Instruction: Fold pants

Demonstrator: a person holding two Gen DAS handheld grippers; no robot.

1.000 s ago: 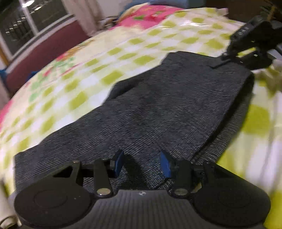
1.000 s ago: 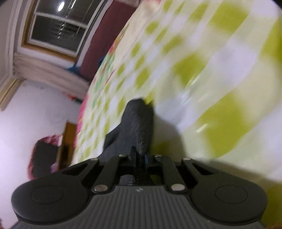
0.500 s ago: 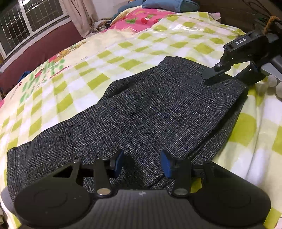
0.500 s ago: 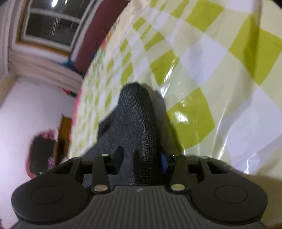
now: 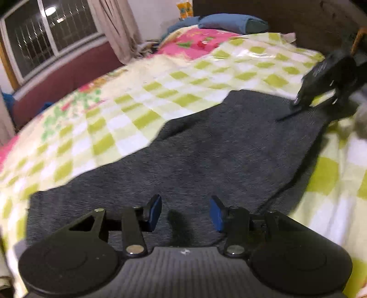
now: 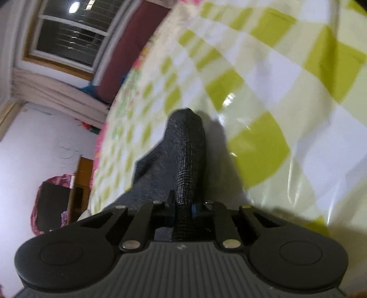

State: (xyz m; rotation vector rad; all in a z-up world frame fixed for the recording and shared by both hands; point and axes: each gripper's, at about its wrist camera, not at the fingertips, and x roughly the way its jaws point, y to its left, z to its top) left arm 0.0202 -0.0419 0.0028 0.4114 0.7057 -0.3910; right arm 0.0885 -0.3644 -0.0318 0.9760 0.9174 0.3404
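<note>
Right tool (image 6: 182,209) is closing on a bunched edge of the dark pants (image 5: 206,155) lying across the checked bed (image 5: 137,103), left tool (image 5: 184,212) open and empty above them; a shallow pinch could slip when lifted.

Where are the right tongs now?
Left wrist view, far right: the right tongs sit at the pants' far corner on the checked sheet, closing on a fold of fabric.

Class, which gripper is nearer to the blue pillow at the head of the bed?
Right. The right gripper, closing on the pants, sits at their far end toward the blue pillow; the left gripper hovers open over their near end.
</note>
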